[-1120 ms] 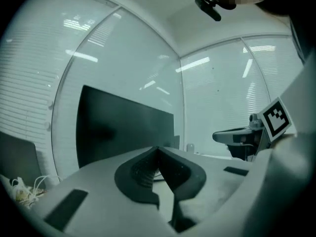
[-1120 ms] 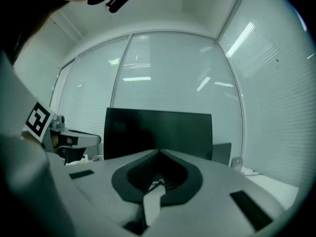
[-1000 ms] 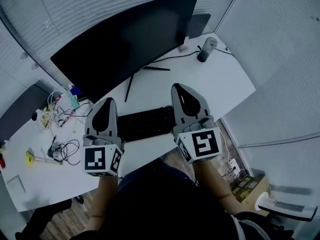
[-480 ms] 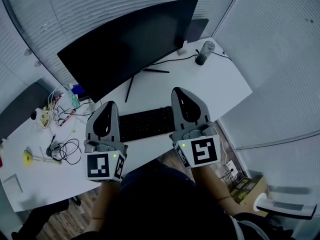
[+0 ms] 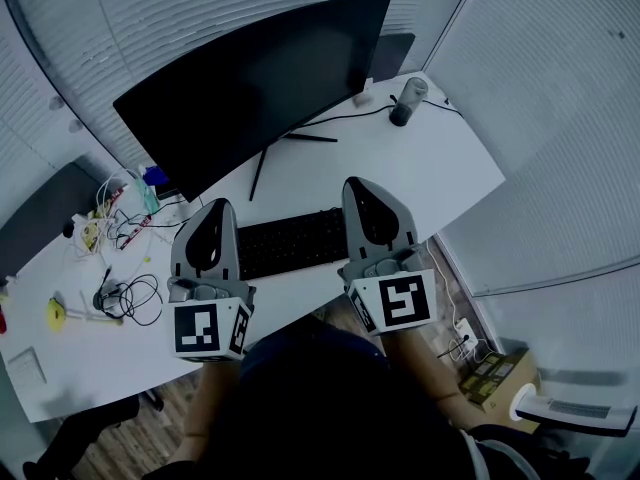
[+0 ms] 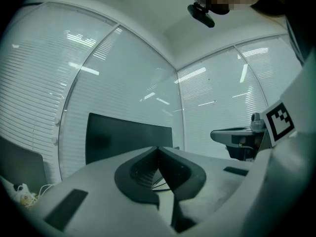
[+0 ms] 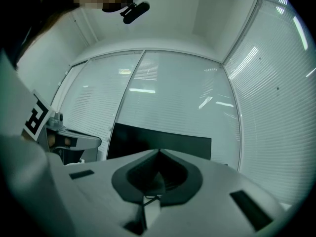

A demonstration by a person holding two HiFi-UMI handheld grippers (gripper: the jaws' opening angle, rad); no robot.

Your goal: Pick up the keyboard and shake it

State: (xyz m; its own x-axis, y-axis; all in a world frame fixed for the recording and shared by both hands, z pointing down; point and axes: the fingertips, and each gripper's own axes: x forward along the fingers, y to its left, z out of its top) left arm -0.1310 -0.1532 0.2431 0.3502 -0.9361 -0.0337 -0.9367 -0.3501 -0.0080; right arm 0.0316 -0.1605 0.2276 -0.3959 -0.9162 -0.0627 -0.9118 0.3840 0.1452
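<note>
The black keyboard point(image 5: 292, 244) lies flat on the white desk point(image 5: 420, 178), in front of the monitor. Its two ends are hidden behind my grippers. My left gripper point(image 5: 213, 206) hovers over its left end and my right gripper point(image 5: 358, 183) over its right end. Both point forward toward the monitor. In the left gripper view the jaws point(image 6: 158, 148) meet in a closed seam with nothing between them. The right gripper view shows the same closed, empty jaws point(image 7: 159, 151). Neither gripper view shows the keyboard.
A wide dark monitor point(image 5: 250, 78) on thin legs stands behind the keyboard. A grey cylinder point(image 5: 407, 100) sits at the far right corner. Tangled cables point(image 5: 125, 298) and a yellow item point(image 5: 55, 313) lie at the left. The desk's front edge runs just below the grippers.
Both grippers have sunk slightly and drawn back toward me. The keyboard has stayed where it was on the desk, and the jaws have stayed shut.
</note>
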